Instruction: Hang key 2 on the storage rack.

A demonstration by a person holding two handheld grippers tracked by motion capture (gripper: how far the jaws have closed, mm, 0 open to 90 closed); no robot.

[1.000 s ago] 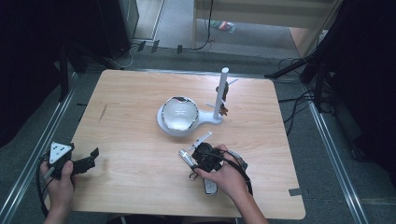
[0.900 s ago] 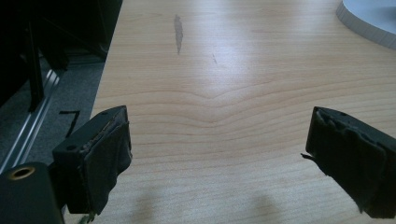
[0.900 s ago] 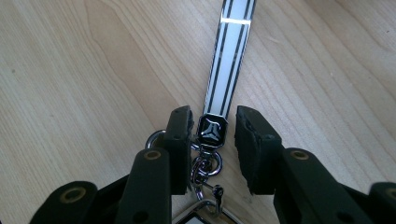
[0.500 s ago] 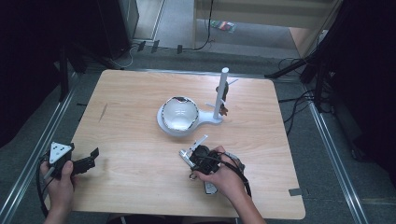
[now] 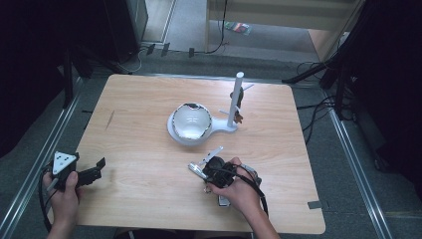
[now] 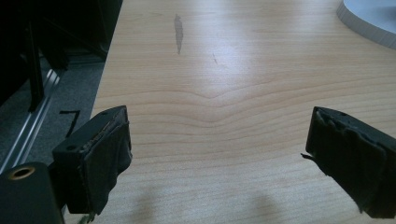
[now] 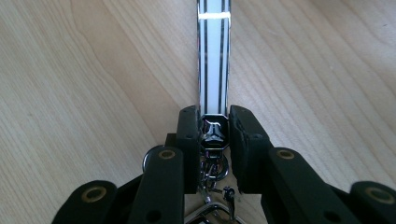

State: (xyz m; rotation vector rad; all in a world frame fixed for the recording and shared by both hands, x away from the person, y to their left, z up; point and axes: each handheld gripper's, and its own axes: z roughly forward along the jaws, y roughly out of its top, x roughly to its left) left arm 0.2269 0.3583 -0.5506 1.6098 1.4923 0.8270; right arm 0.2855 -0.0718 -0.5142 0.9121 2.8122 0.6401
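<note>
The right gripper [image 5: 205, 168] lies low on the table [image 5: 139, 124], near the front edge and right of its middle, held in the right hand [image 5: 239, 186]. In the right gripper view its 2 jaws have just been closing and now stand narrow, clamped on the black clasp [image 7: 214, 133] of a keychain [image 7: 214, 56]. The pads press the clasp from both sides. From the clasp a flat white strap with black stripes runs straight ahead across the wood, lying flat. Behind the clasp, between the jaw arms, hang metal rings [image 7: 212, 170] of the same keychain. In the high view the strap [image 5: 211, 153] shows as a pale strip that points from the gripper toward the stand.

The left gripper [image 5: 94, 172] sits at the table's front left corner in the left hand [image 5: 63, 191], its grey plate on top. Its jaws stand wide apart with nothing between them; the left gripper view shows bare wood in the gap and the white base [image 6: 369, 21] at the top right corner.

The stand [image 5: 234, 102] is in the middle of the table, well apart from both grippers: a white post on a white base, with a shiny bowl [image 5: 190, 119] on the base just left of the post. Something small and dark hangs at the post [image 5: 238, 94]; what it is I cannot tell.
</note>
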